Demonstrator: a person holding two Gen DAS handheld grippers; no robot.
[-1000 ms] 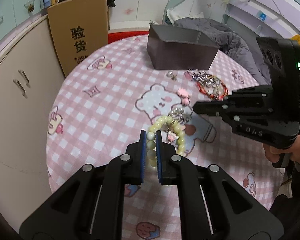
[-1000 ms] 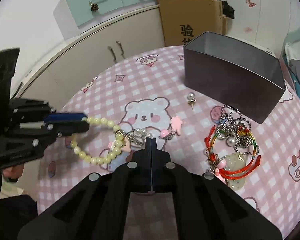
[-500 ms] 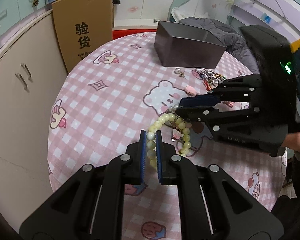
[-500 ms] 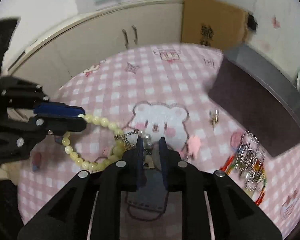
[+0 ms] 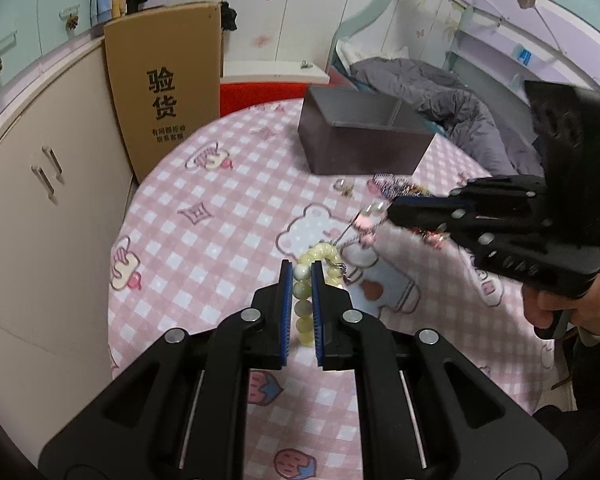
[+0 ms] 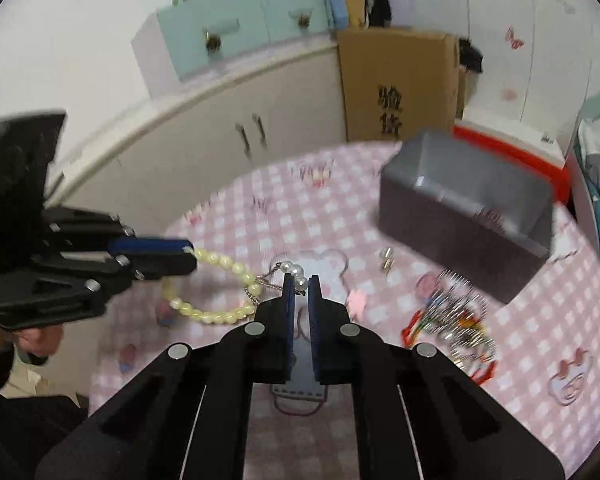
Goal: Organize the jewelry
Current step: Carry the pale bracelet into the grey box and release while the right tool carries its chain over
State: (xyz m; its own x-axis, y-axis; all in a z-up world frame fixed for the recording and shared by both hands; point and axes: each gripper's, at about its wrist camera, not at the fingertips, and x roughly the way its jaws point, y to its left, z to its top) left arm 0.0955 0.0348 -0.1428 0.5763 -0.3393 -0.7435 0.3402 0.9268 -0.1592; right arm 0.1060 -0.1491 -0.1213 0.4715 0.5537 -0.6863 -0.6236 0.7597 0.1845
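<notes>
The bead bracelet (image 5: 314, 264) is a loop of round, pale yellow-green beads with a soft pearly sheen, and a thin silver chain with three small white pearls (image 6: 294, 270) is snagged on it. The left gripper (image 5: 302, 276) is pinched on one side of the loop — beads sit in a row between its blue-lined fingers (image 5: 286, 300). In the right wrist view that gripper (image 6: 192, 254) sits at 9 o'clock, with the bracelet (image 6: 220, 292) hanging from it above the cloth. The right gripper (image 6: 299, 286) is closed on the pearl chain, the pearls showing just past its tips; in the left wrist view it (image 5: 392, 210) comes in from 3 o'clock with the chain stretched taut back to the beads.

The table (image 5: 228, 216) is round and covered by a pink-and-white checked cloth printed with cartoon bears. At 12 o'clock on it stands a dark, open box (image 5: 364, 136) with a divider inside. Near the box lie a small pearl earring (image 5: 344, 188) and, at 3 o'clock in the right wrist view, a blurred tangle of silver chains and red cord (image 6: 456, 316).

Behind the table, a flat cardboard sheet (image 5: 164, 96) printed with black characters leans against a beige cabinet (image 5: 40, 184). A grey quilt (image 5: 436, 96) lies on the bed at 1 o'clock — pale walls with butterfly stickers rise behind it.
</notes>
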